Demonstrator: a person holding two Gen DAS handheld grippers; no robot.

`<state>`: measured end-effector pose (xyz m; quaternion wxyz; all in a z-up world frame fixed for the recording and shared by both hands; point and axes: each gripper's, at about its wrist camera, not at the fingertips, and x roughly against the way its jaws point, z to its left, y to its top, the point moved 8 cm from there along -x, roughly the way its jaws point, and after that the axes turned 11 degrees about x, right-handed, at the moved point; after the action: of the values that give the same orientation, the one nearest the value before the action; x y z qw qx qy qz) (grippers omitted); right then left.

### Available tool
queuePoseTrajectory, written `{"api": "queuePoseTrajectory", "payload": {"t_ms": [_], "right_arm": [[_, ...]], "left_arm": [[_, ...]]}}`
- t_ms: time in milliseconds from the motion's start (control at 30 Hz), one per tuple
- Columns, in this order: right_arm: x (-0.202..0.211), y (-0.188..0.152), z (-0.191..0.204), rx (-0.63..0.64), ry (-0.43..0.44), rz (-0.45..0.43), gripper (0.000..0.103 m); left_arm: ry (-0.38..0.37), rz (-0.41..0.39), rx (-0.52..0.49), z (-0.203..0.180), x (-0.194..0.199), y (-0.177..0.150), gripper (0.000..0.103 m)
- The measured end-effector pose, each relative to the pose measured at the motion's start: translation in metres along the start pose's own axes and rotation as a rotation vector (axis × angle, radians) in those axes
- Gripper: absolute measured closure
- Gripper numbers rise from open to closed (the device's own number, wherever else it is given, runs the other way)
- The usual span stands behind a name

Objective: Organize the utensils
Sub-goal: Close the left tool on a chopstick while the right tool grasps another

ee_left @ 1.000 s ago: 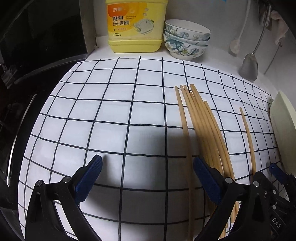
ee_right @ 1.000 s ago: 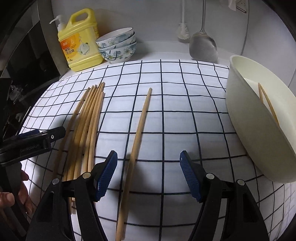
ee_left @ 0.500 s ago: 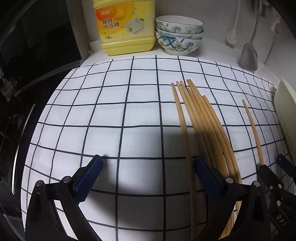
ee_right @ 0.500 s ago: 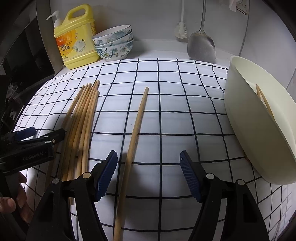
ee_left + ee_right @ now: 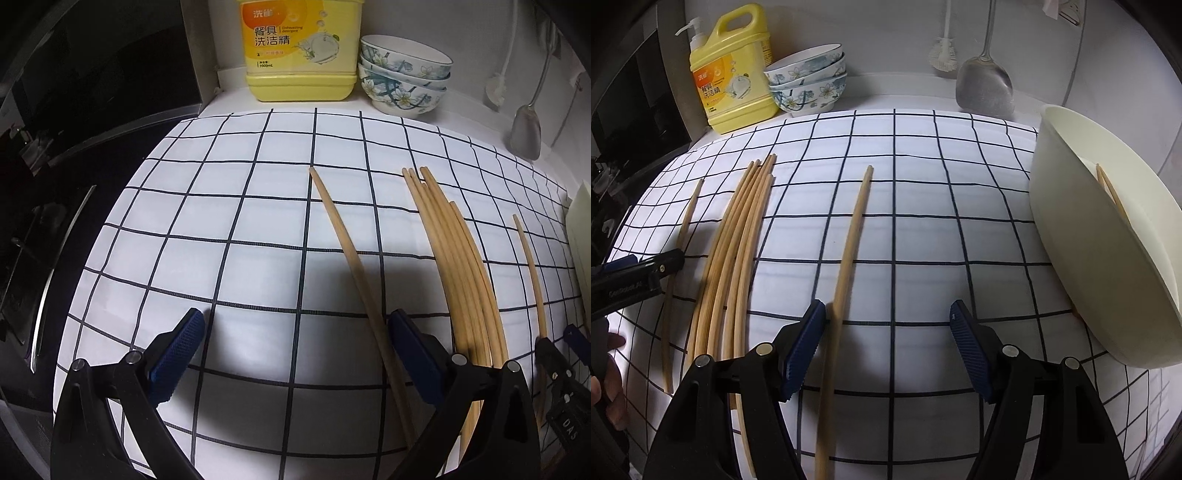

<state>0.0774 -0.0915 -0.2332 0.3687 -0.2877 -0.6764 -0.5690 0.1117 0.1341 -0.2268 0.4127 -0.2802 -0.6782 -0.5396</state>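
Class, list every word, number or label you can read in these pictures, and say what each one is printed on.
"餐具洗洁精": yellow detergent bottle.
"1000mL": same label, barely legible.
"DAS": right gripper, as seen from the left wrist.
Brand characters, English line and lettering on the left gripper: too blurred.

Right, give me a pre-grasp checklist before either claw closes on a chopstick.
1. Right claw open: ok.
2. Lone chopstick between its fingers: ok, close to the left pad.
3. Left claw open: ok.
4. Separated chopstick between the left claw's fingers: ok, near the right pad.
5. Chopstick bundle outside both grasps: ok.
6. Cream basin has room: cannot tell, inside mostly hidden.
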Motion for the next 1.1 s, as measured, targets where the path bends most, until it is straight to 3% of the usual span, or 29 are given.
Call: {"api": "queuePoseTrajectory", "payload": {"t_ms": [200,333,500,567,700,767,833,1100], "right_arm": [[-0.002,0.004,0.004,0.03,0.003,-0.011,0.037],[-0.002,0.005,0.008,0.044,0.012,-0.024,0.043],[-0.002,0.007,0.014,0.065,0.024,-0.034,0.053],[-0.001,0.008,0.018,0.08,0.025,-0.04,0.061],[0.001,0.009,0.027,0.116,0.043,-0.053,0.078],[0.002,0.009,0.031,0.142,0.03,-0.052,0.093],[0.002,0.009,0.033,0.156,0.022,-0.052,0.095],[0.005,0.008,0.028,0.071,0.075,-0.049,0.097]], "left_arm": [[0.005,-0.001,0.021,-0.009,-0.001,0.0,0.005],[-0.009,-0.016,0.009,-0.016,0.002,-0.003,0.009],[-0.034,-0.026,-0.031,-0.025,0.008,-0.005,0.025],[-0.064,-0.027,-0.052,-0.031,0.012,-0.008,0.043],[-0.089,-0.029,-0.084,-0.037,0.016,-0.009,0.062],[-0.098,-0.03,-0.093,-0.038,0.016,-0.009,0.082],[-0.109,-0.028,-0.102,-0.039,0.017,-0.009,0.09],[-0.17,-0.004,-0.123,-0.036,0.018,-0.011,0.096]]}}
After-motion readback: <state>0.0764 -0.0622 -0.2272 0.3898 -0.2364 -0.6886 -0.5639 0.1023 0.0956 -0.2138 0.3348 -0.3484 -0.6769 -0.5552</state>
